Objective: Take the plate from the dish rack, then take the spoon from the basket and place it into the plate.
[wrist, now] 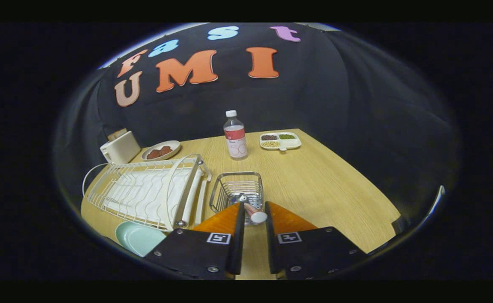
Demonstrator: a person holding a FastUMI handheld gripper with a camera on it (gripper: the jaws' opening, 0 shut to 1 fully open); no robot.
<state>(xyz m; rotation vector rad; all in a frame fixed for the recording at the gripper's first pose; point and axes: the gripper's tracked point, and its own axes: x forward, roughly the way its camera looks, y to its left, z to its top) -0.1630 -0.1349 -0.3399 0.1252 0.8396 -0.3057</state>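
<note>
The wire basket [237, 189] stands on the wooden table just ahead of my fingers, to the right of the white dish rack [145, 191]. The spoon [255, 215] has a pale pink handle that slants up out of the basket, and its metal end is still down inside the wires. My gripper [255, 206] is at the basket's near rim, with its fingers closed narrowly on the handle, one on each side. The mint-green plate [139, 239] lies flat on the table in front of the rack, left of my left finger.
A water bottle [235, 136] stands beyond the basket. A divided dish of beans [280, 141] sits to its right at the far edge. Behind the rack are a bowl of brown food [160, 150] and a cream toaster [119, 147]. Bare wood stretches to the right.
</note>
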